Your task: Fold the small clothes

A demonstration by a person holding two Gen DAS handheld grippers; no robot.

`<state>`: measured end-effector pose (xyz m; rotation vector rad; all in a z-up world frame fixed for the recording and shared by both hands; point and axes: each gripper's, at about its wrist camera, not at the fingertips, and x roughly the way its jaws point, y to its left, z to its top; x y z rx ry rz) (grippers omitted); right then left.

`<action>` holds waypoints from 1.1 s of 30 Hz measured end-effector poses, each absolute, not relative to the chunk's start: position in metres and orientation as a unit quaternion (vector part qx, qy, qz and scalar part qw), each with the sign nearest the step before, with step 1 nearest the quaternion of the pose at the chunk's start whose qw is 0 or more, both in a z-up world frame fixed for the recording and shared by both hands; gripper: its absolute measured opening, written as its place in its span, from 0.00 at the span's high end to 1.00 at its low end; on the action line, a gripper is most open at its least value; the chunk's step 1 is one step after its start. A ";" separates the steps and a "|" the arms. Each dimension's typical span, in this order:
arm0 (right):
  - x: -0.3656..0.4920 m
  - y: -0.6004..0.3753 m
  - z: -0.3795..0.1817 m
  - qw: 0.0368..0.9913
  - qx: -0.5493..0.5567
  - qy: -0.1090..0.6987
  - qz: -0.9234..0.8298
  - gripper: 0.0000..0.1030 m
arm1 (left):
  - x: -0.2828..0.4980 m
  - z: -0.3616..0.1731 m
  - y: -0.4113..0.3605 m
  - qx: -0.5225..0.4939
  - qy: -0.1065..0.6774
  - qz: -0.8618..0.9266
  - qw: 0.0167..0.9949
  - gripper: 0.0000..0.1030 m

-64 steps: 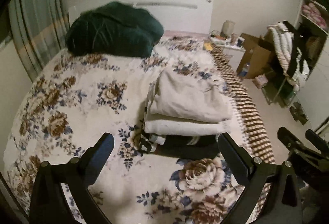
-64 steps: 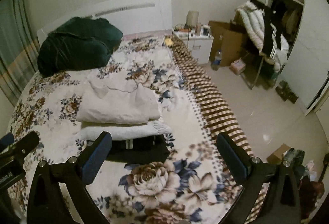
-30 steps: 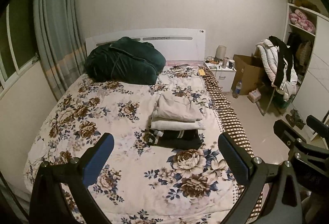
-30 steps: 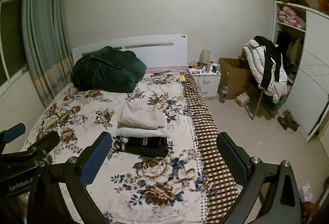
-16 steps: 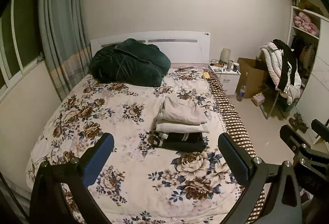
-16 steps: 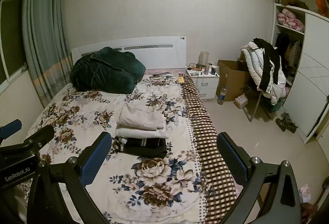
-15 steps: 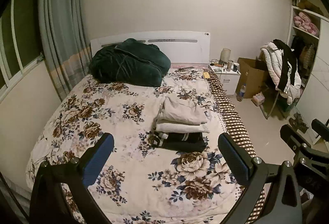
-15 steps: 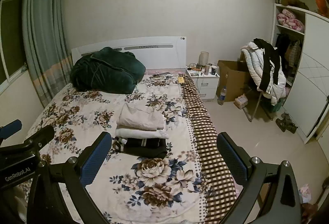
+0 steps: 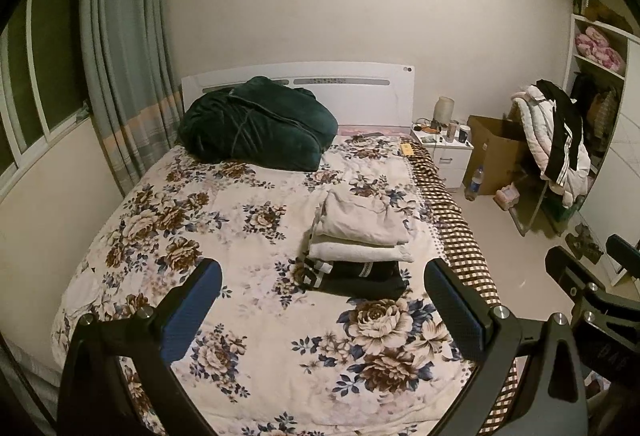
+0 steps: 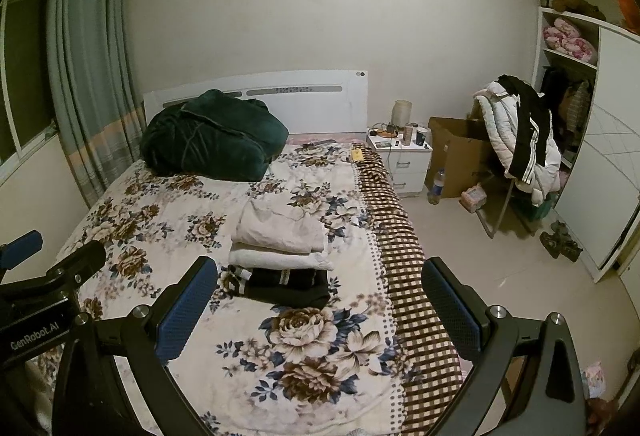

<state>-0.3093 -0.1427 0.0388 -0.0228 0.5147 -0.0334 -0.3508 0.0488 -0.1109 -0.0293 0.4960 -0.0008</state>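
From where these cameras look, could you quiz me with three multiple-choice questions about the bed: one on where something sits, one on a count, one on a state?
1. The dark green bundle lies:
A. by the headboard
B. on the floor
C. atop the stack

2. Folded garments in the stack:
A. one
B. three
C. six

3. The left gripper and right gripper are:
A. clamped on cloth
B. open, empty
C. out of view

Answers: A, it rests against the white headboard; B, beige, white and black layers show; B, the fingers stand wide apart above the quilt.
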 end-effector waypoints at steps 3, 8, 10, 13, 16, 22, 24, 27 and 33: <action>-0.309 -0.142 0.038 0.967 -0.011 0.255 -0.016 0.00 | -0.352 -0.111 0.049 -0.015 0.245 0.003 0.969 0.00; -0.305 -0.144 0.035 0.967 -0.009 0.255 -0.013 0.00 | -0.353 -0.111 0.049 -0.015 0.246 0.007 0.969 0.00; -0.304 -0.144 0.036 0.967 -0.010 0.256 -0.013 0.00 | -0.355 -0.112 0.050 -0.017 0.246 0.011 0.969 0.00; -0.305 -0.143 0.033 0.966 -0.008 0.259 -0.012 0.00 | -0.357 -0.113 0.050 -0.015 0.245 0.017 0.969 0.00; -0.302 -0.142 0.031 0.965 -0.008 0.261 -0.011 0.00 | -0.358 -0.113 0.050 -0.016 0.244 0.019 0.969 0.00; -0.301 -0.141 0.029 0.965 -0.008 0.260 -0.013 0.00 | -0.357 -0.114 0.052 -0.016 0.244 0.016 0.969 0.00; -0.301 -0.141 0.029 0.966 -0.009 0.260 -0.012 0.00 | -0.357 -0.114 0.052 -0.016 0.245 0.017 0.969 0.00; -0.302 -0.141 0.029 0.966 -0.009 0.260 -0.012 0.00 | -0.357 -0.114 0.053 -0.015 0.243 0.018 0.970 0.00; -0.303 -0.140 0.028 0.966 -0.008 0.259 -0.013 0.00 | -0.359 -0.112 0.056 -0.016 0.237 0.027 0.971 0.00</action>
